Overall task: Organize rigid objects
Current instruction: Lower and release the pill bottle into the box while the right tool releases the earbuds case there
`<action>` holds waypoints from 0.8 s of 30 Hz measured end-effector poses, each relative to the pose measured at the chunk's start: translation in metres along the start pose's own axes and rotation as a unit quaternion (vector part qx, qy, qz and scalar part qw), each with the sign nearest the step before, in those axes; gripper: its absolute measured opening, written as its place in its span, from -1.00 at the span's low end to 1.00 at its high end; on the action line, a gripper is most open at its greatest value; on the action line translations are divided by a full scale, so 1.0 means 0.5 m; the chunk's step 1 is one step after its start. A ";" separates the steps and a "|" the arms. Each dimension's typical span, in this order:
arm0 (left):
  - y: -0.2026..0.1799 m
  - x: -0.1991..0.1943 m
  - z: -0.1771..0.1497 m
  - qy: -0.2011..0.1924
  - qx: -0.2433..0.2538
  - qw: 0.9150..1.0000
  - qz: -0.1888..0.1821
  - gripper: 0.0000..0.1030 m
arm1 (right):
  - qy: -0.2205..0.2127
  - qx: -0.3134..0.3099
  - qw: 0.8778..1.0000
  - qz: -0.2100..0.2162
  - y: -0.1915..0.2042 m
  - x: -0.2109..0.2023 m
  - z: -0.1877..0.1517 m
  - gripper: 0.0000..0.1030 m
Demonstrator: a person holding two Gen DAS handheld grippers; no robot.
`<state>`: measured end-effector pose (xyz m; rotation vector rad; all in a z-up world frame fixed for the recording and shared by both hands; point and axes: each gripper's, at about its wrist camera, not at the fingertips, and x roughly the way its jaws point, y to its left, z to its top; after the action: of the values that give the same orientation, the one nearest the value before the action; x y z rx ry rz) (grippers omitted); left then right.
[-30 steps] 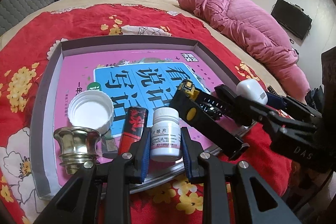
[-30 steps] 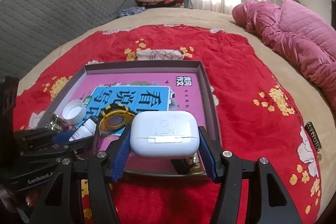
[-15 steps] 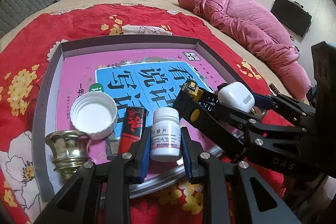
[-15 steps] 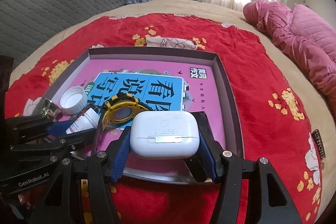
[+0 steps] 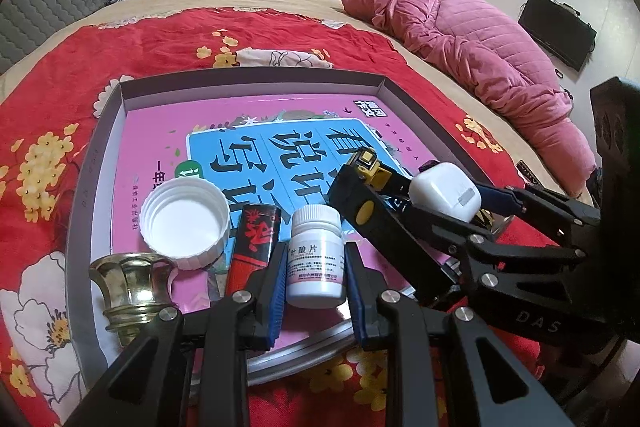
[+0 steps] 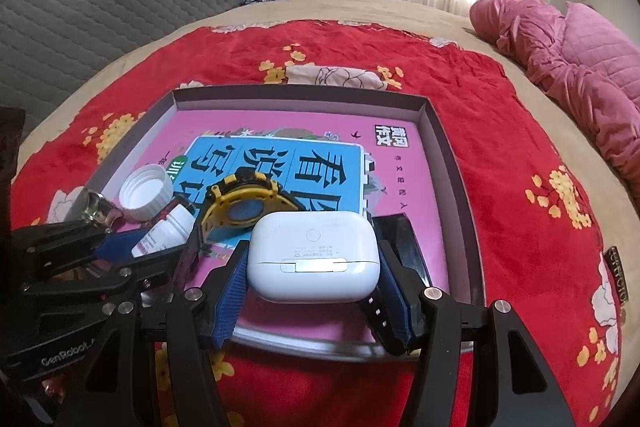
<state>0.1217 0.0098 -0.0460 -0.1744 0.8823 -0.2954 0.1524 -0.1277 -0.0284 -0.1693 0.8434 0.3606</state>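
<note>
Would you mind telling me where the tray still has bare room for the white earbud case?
The far half of the tray, from the yellow watch to the far wall, is bare, as is the strip along its right wall. The near left corner is crowded: white cap, brass cup, red-black tube, pill bottle.

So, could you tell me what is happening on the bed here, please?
A person with a handheld gripper in each hand is sorting small items into a shallow tray on the red bedspread. The left gripper is closed on a white pill bottle at the tray's near edge. The right gripper holds a white earbud case just above the tray, beside a yellow watch.
</note>
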 end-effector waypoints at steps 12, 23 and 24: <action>0.004 0.001 0.003 0.000 -0.003 1.000 0.005 -0.47 | 0.015 -0.007 1.000 -0.012 -0.003 0.001 -0.020 0.21; 0.003 0.002 0.001 -0.001 -0.002 1.000 0.008 -0.47 | 0.014 -0.003 1.000 -0.017 -0.005 -0.006 -0.021 0.21; 0.003 0.002 0.001 -0.001 -0.002 1.000 0.007 -0.47 | 0.013 -0.004 1.000 -0.019 -0.004 -0.008 -0.022 0.21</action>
<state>0.1229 0.0107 -0.0465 -0.1718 0.8823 -0.2796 0.1430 -0.1340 -0.0324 -0.1973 0.8628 0.3278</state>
